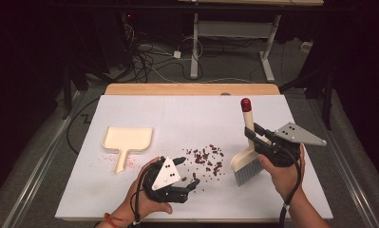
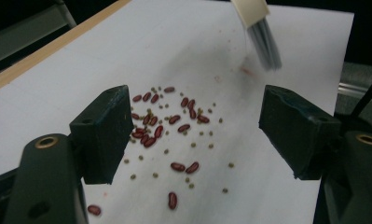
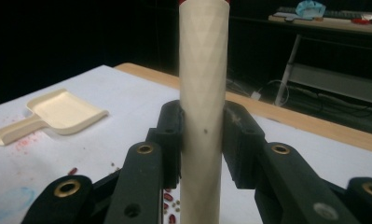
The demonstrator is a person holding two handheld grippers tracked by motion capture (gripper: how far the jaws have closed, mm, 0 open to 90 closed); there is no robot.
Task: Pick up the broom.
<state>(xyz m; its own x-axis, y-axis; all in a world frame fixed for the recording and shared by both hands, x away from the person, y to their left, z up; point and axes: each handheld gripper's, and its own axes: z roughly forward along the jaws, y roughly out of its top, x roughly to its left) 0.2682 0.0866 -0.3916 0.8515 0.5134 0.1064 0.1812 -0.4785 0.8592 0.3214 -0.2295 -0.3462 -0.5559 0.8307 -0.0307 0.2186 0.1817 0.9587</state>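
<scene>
Left gripper [image 1: 189,186] empty, jaws wide, poised beside scattered beans [image 1: 207,159]. Right gripper [image 1: 254,137] clamped on brush [image 1: 248,156] handle, bristles just right of beans. Dustpan [image 1: 126,142] lying untouched left on surface [image 1: 177,114]. Sweeping stage, likely; next, fetch dustpan.

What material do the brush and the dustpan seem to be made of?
Brush: likely matte cream plastic, since the handle shows faint moulded facets; red cap, grey probably synthetic bristles. Dustpan: likely the same cream plastic, one smooth moulded piece with a dull sheen.
</scene>
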